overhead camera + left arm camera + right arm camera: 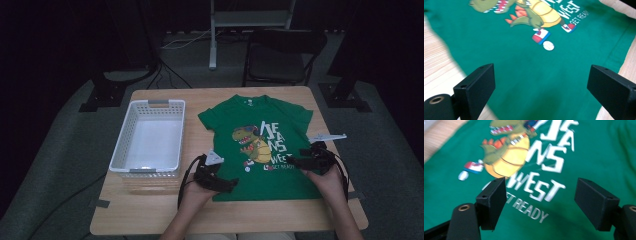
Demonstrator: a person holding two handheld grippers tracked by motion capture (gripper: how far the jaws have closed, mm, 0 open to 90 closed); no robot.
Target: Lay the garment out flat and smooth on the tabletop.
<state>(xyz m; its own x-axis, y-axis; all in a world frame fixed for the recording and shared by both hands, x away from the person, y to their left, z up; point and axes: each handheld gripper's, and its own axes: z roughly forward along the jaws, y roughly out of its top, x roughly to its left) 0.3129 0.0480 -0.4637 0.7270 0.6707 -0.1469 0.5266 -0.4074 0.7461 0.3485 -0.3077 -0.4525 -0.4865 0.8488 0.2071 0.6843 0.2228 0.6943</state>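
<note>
Presently, high view: green T-shirt [260, 145] lies flat and unfolded, print up, on the counter [150, 212], just beside an empty white basket [148, 140]; left tongs [220, 182] rest at its lower left hem, right tongs [300, 160] at its right side. Left gripper view: jaws stand wide apart over the cloth [524, 75] near the hem, gripping nothing. Right gripper view: jaws likewise parted above the printed lettering [541, 190], nothing between them. Judged status: no fold made, nothing in the basket; all the work appears left to do.
</note>
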